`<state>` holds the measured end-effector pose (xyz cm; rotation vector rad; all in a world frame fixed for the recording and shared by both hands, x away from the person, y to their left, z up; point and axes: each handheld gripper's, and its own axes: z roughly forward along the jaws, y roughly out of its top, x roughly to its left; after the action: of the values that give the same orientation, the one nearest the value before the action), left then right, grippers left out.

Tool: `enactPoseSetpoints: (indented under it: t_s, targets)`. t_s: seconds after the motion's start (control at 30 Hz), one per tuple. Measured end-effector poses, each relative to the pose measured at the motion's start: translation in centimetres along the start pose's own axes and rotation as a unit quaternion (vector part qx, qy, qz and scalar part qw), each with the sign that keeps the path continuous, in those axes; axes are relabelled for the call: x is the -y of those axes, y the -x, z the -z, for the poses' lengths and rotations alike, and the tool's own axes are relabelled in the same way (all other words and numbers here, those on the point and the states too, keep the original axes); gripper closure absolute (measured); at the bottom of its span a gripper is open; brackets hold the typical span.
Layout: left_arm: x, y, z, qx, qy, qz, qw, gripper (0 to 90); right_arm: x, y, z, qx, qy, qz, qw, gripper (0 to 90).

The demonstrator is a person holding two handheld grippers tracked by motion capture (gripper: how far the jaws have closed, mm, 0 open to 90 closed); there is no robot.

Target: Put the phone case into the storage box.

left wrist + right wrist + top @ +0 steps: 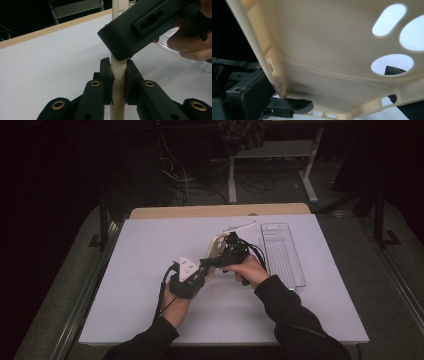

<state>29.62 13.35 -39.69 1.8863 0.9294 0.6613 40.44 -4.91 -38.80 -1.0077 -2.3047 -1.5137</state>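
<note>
Cream plastic panel [216,251] sits near the middle of the high view, lifted off the white counter [150,270] and held between both grippers. It is a thin moulded piece with raised ribs along its edge and oval cut-outs through its face, which show brightly at the upper right of the right gripper view [317,50].

Left gripper [200,270] is pinching the panel's edge: in the left gripper view the two black pads press on either side of the cream strip [118,82], which stands upright between them at the centre of the frame. The person's left hand [181,306] comes in from the bottom of the high view.

Right gripper [231,251] meets the panel from the other side, just right of centre, held by the right hand [250,272]. Its body crosses the upper right of the left gripper view [147,27]. Whether its jaws are pressed on the panel I cannot tell.

A clear plastic tray [283,252] lies on the counter to the right, and a pale flat piece [240,227] lies above the panel.
</note>
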Motion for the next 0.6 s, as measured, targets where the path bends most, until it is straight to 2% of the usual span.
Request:
enactPoseSetpoints:
  t_s: [0.27, 0.4, 0.47, 0.5, 0.53, 0.6]
  targets:
    - [0.14, 0.05, -0.08, -0.001, 0.001, 0.002, 1.0000, 80.0, -0.17, 0.13, 0.15, -0.002, 0.015, -0.005, 0.9999, 5.8]
    - [0.17, -0.08, -0.14, 0.001, -0.004, -0.002, 1.0000, 79.7, -0.15, 0.12, 0.17, 0.000, 0.015, -0.003, 0.9999, 6.9]
    - [0.20, -0.03, -0.21, 0.004, -0.003, 0.003, 1.0000, 79.4, -0.13, 0.09, 0.18, 0.001, 0.014, -0.004, 0.9999, 7.4]
    - [0.21, -0.03, -0.23, 0.006, -0.006, 0.006, 0.9999, 79.0, -0.12, 0.09, 0.16, 0.002, 0.014, -0.003, 0.9999, 7.6]
    - [0.19, -0.20, -0.19, 0.005, -0.015, -0.006, 0.9999, 78.1, -0.13, 0.09, 0.16, 0.002, 0.013, -0.002, 0.9999, 7.8]
    - [0.19, -0.21, -0.32, 0.012, -0.017, -0.002, 0.9998, 72.0, -0.14, 0.07, 0.18, 0.005, 0.013, 0.000, 0.9999, 8.0]
